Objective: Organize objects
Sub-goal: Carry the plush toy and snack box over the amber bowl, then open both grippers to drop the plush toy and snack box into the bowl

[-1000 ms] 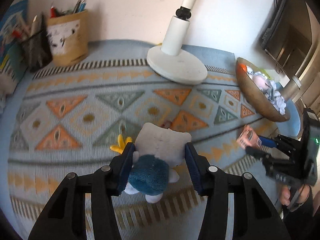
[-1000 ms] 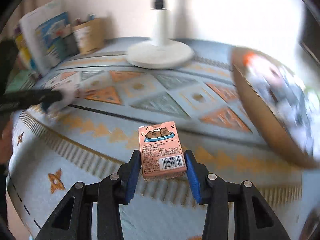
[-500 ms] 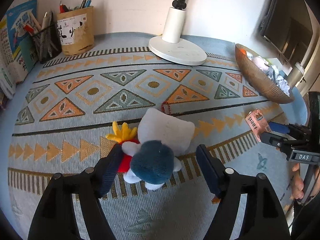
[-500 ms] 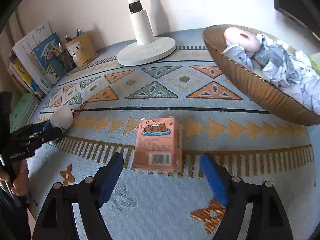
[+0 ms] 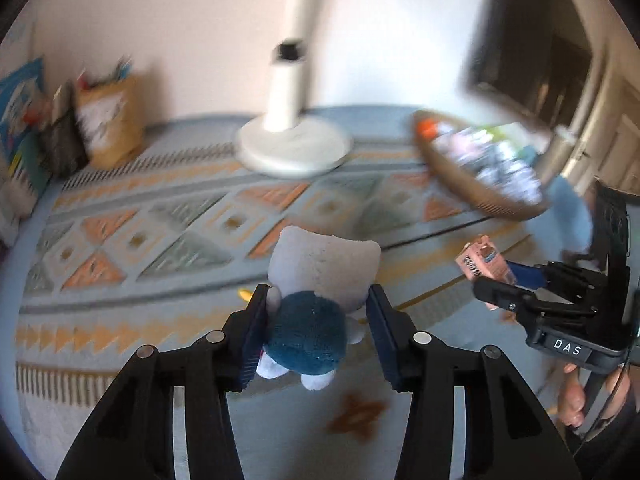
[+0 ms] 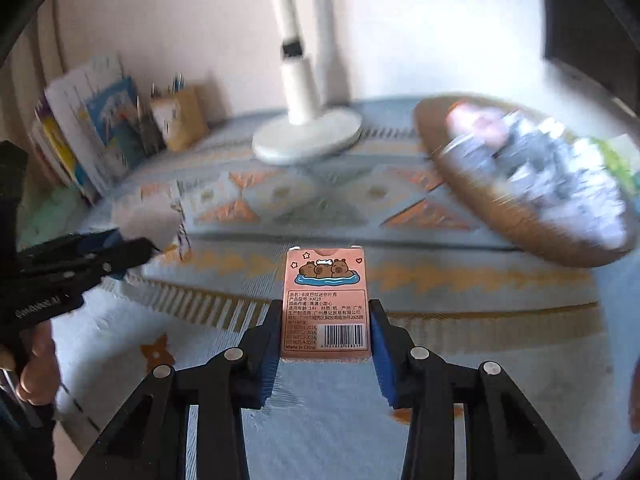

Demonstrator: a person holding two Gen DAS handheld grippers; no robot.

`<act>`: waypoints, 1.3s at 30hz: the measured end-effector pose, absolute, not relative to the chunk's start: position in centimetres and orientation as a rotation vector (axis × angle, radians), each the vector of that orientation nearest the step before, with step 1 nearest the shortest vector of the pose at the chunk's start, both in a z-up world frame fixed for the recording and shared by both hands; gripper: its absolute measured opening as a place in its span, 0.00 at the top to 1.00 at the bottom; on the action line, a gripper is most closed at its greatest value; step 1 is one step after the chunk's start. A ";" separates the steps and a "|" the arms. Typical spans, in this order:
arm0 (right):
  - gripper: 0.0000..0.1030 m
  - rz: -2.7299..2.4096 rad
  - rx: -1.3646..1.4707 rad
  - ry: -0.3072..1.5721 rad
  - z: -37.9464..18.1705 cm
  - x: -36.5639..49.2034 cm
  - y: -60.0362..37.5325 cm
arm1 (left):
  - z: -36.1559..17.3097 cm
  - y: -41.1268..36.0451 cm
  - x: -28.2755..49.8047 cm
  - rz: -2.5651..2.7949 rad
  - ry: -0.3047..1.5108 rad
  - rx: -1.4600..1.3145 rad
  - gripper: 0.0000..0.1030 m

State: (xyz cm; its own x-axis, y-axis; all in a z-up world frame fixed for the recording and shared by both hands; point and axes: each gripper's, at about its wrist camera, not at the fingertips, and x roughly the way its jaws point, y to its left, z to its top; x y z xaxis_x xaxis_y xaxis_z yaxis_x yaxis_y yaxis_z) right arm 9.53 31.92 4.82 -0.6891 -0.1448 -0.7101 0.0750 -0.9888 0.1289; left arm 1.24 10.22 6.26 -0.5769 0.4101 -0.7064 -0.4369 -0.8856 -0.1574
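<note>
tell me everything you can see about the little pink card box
The pink card box is a small, flat carton that looks like paper card. Its face shows two cartoon capybaras in a blue pool, stars, a panel of Chinese print, "Made in China" and a barcode. A notch cuts its top edge. It stands upright, clamped at its lower sides between the blue pads of the right gripper, above the patterned cloth. Whether it touches the cloth is unclear.
</note>
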 end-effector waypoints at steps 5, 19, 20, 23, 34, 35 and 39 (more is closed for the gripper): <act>0.62 -2.937 1.044 -0.204 9.4 10.0 37.8 | 10.7 17.4 0.3 2.393 0.067 -0.918 0.56; 0.62 -3.166 0.976 -0.355 12.7 0.4 50.2 | 12.4 32.3 -8.7 2.325 0.021 -0.755 0.56; 0.62 -3.178 0.979 -0.324 12.5 -0.3 50.2 | 12.1 32.7 -9.2 2.321 0.019 -0.757 0.56; 0.62 -3.200 0.997 -0.261 11.6 -2.3 50.2 | 10.8 33.7 -10.9 2.328 0.020 -0.769 0.56; 0.40 -3.193 0.846 -0.552 10.2 -2.2 53.6 | 8.2 33.4 -13.3 2.291 0.009 -0.825 0.16; 0.40 -3.200 0.842 -0.562 10.3 -2.0 53.8 | 8.3 33.4 -13.1 2.289 0.014 -0.822 0.16; 0.40 -3.167 0.849 -0.606 10.3 -1.8 54.1 | 8.8 32.7 -12.9 2.275 -0.005 -0.818 0.16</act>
